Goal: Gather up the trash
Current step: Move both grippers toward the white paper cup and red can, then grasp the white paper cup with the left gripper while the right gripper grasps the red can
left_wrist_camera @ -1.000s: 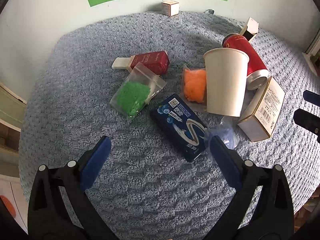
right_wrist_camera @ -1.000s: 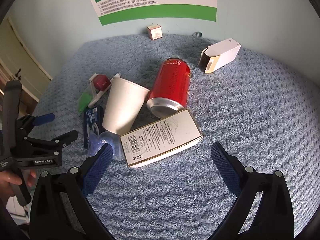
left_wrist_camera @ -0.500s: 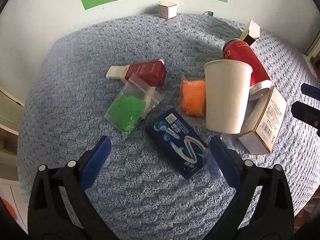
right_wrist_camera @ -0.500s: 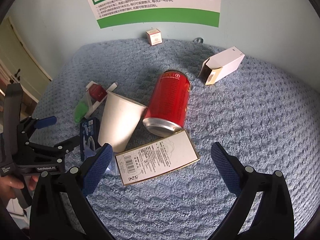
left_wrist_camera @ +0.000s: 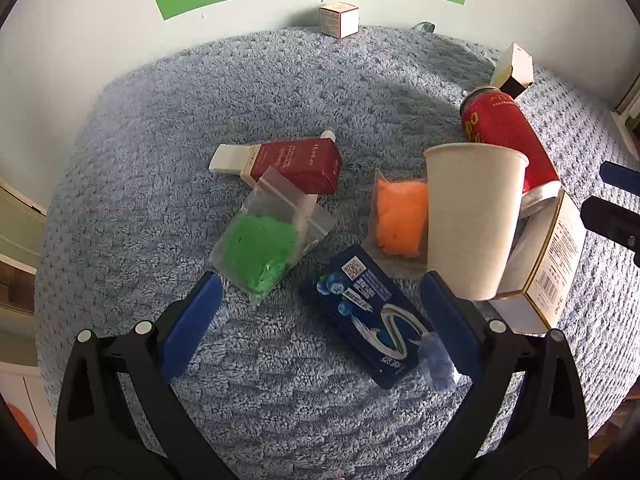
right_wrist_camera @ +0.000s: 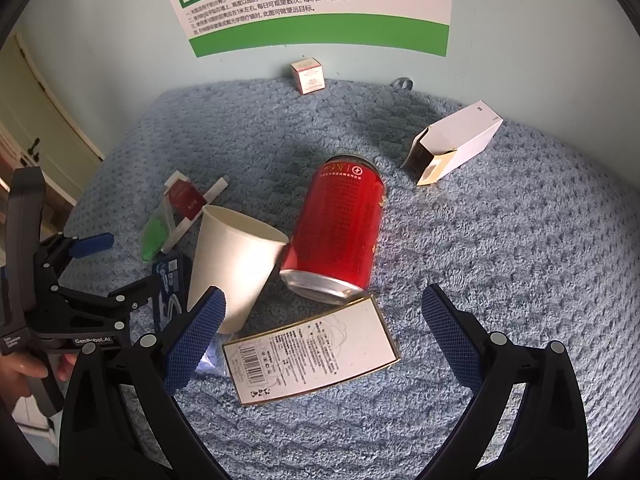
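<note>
Trash lies on a blue towel [left_wrist_camera: 280, 92]. My left gripper [left_wrist_camera: 320, 324] is open above a dark blue packet [left_wrist_camera: 366, 316]. Beyond it lie a bag of green stuff [left_wrist_camera: 264, 250], a dark red carton [left_wrist_camera: 296, 164], a bag of orange stuff [left_wrist_camera: 400, 216] and a white paper cup [left_wrist_camera: 472, 220]. My right gripper [right_wrist_camera: 324, 332] is open above a white labelled box [right_wrist_camera: 308, 356]. A red can [right_wrist_camera: 340, 228] lies beyond the box, with the cup [right_wrist_camera: 228, 264] to its left. The left gripper [right_wrist_camera: 112, 270] also shows in the right wrist view.
An open white carton [right_wrist_camera: 456, 144] lies at the far right of the towel. A small pink-white box [right_wrist_camera: 307, 75] stands against the wall under a green-bordered poster [right_wrist_camera: 320, 12]. Cupboard fronts [right_wrist_camera: 40, 128] stand to the left.
Both grippers have drawn back and risen a little, so the objects sit lower in each view. The trash has not moved.
</note>
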